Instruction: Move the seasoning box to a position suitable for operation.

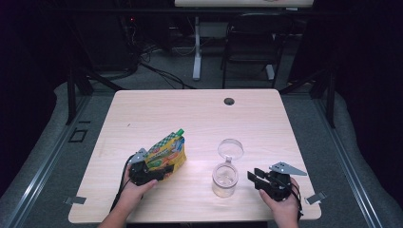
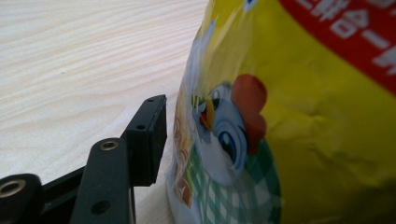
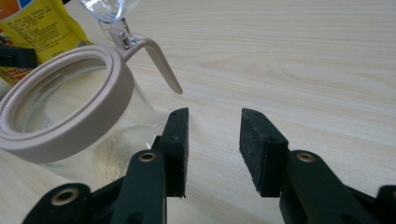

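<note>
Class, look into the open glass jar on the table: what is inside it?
The glass jar looks nearly empty, with a faint pale powdery residue at the bottom. Its beige rim hides part of the inside.

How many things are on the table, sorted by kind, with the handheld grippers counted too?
Yellow pouch: 1
Clear jar with its hinged lid open: 1
Handheld grippers: 2, the left gripper at the pouch and the right gripper beside the jar
Total: 4

Each black tool, left tool [image 1: 164, 172] and right tool [image 1: 251, 178], has 2 flat padded jaws, brass-ringed screw holes, a grey 3-cornered plate and a black cable.
</note>
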The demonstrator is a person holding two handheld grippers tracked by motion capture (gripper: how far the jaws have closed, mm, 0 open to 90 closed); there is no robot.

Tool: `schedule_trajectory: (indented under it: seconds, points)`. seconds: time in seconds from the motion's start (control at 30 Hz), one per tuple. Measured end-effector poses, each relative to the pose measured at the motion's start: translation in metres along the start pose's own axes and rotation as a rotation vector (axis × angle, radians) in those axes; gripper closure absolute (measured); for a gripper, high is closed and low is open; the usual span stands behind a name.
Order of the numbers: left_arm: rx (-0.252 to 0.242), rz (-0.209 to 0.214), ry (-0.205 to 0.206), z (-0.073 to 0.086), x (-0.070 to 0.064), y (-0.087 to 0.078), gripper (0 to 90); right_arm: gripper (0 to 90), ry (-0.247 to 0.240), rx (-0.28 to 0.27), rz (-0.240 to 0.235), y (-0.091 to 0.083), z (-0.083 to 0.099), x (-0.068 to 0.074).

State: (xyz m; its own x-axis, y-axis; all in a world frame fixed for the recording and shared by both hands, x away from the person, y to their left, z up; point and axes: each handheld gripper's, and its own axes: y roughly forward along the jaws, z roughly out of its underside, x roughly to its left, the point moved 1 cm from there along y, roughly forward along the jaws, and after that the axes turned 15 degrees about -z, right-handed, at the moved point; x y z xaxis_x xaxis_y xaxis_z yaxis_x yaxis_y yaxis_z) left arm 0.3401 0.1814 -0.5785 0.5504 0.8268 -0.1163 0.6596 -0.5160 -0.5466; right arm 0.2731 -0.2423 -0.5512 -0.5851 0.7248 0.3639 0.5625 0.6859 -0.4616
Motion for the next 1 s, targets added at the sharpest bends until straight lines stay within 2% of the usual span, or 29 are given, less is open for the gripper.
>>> schedule_trajectory:
  seconds: [0.27,0.4,0.5,0.63,0.87,1.0]
  points:
    - [-0.002,0.006,-0.007,0.002,0.001,0.002,44.6,62.8,0.0,0.002,0.003,0.0,0.0,0.0]
    - [0.013,0.004,-0.002,0.004,0.001,0.003,44.7,62.8,0.0,0.002,0.001,0.0,0.0,0.0]
    - [0.005,0.005,-0.016,0.006,0.001,0.005,44.6,62.8,0.0,0.0,0.001,0.0,0.0,0.0]
    - [0.009,0.002,-0.008,0.007,0.001,0.005,43.8,62.8,0.001,-0.001,0.0,0.0,0.0,0.0]
    - [-0.001,-0.005,-0.025,0.01,0.0,0.007,43.7,62.6,0.001,-0.001,0.001,0.0,0.0,0.0]
    - [0.002,-0.009,-0.015,0.011,0.0,0.007,43.9,62.6,0.002,0.0,0.001,-0.001,0.0,0.0]
